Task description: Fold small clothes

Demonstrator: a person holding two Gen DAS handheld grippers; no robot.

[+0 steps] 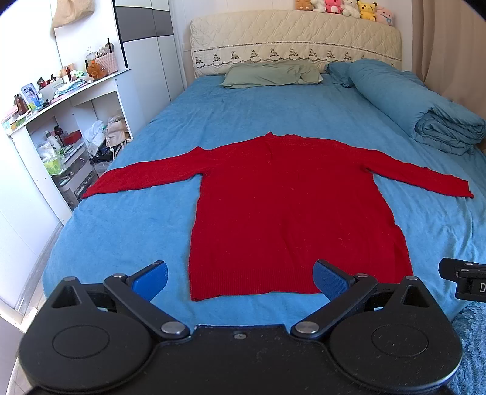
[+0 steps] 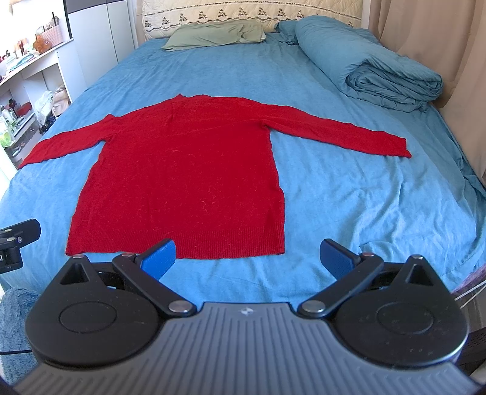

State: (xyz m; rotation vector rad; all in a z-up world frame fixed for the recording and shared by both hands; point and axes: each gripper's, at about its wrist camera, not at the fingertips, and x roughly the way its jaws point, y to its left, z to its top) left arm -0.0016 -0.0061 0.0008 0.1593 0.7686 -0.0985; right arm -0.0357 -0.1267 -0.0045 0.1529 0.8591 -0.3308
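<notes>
A red long-sleeved sweater (image 1: pixel 288 206) lies flat on the blue bed sheet (image 1: pixel 127 224), both sleeves spread out sideways, hem toward me. It also shows in the right wrist view (image 2: pixel 188 176). My left gripper (image 1: pixel 240 278) is open and empty, held above the hem near its left half. My right gripper (image 2: pixel 247 258) is open and empty, held just in front of the hem's right corner. The right gripper's edge shows in the left wrist view (image 1: pixel 464 279), and the left gripper's edge shows in the right wrist view (image 2: pixel 15 243).
A folded blue duvet (image 1: pixel 425 103) lies along the bed's right side. A green pillow (image 1: pixel 270 74) sits at the headboard, with plush toys (image 1: pixel 346 9) on top. White shelves (image 1: pixel 60 121) full of small items stand left of the bed. A curtain (image 2: pixel 425 45) hangs at right.
</notes>
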